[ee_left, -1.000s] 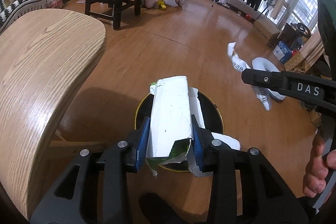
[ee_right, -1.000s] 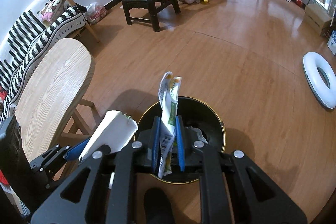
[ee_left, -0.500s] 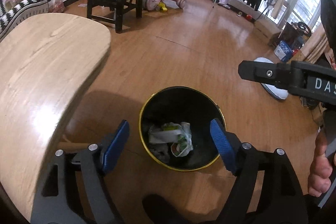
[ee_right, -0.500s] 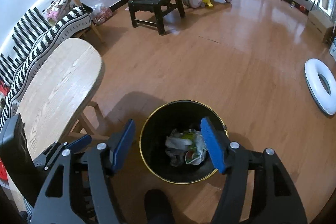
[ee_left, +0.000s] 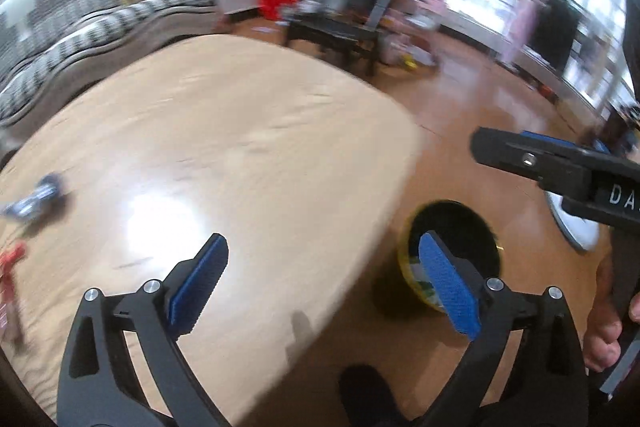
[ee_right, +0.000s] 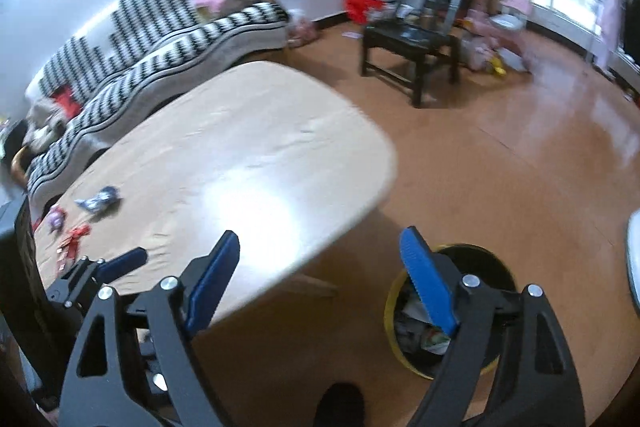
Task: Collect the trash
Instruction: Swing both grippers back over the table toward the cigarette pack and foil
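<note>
Left gripper (ee_left: 320, 275): I have its jaws spread wide, nothing between the blue pads, hanging above the near edge of the wooden table (ee_left: 240, 147).

Right gripper (ee_right: 320, 267): likewise spread wide and empty, poised over the table's corner, with the black bin (ee_right: 448, 311) just below and to its right on the floor.

Bin contents: crumpled wrappers and paper visible inside; some trash is already collected.

Remaining trash, as seen from the right wrist: a blue-and-white wrapper (ee_right: 98, 201), a small purple piece (ee_right: 56, 219) and red scraps (ee_right: 74, 241), all lying on the table well ahead and far to the left of both tools. From the left wrist the blue-and-white wrapper sits ahead-left, the red scrap at the far left margin.

Governing relation: the litter lies leftward of both grippers and away from the bin, and my left gripper is the nearer one. I judge it should take the wrapper first. Motion blur hides the wrapper's long axis; I cannot tell its orientation.
</note>
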Demonstrator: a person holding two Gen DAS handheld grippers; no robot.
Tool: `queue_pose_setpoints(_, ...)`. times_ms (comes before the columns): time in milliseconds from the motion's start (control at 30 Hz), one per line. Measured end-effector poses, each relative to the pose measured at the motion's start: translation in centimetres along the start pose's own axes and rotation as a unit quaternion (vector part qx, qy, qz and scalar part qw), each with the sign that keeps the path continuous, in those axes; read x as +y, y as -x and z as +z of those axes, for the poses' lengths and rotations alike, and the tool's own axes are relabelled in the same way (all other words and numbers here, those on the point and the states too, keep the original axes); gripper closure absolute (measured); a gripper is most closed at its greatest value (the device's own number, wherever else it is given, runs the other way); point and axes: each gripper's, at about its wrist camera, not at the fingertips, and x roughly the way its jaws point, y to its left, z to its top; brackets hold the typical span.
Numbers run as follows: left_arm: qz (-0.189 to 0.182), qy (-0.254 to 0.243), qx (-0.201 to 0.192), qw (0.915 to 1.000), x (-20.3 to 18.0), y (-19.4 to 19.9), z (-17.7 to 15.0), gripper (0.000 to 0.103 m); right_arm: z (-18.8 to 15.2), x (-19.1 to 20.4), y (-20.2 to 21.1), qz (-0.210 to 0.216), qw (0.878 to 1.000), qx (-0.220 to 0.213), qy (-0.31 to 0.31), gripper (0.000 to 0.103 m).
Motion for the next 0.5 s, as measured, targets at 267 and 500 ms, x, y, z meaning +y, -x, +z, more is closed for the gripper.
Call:
queue_pose_setpoints(267, 0.094, 0.076, -0.017, 0.9925, 12.3, 6.6, -3.2, 0.009, 0.7, 12.0, -1.6, 0.06, 0.995, 0.007, 0.077, 0.018)
queue_pose_setpoints(500, 0.154, 0.121, -0.024, 0.9803, 20.7, 10.9, -6.5, 0.008, -0.1, 21.0, -2.7, 0.095, 0.986, 0.015, 0.139, 0.016)
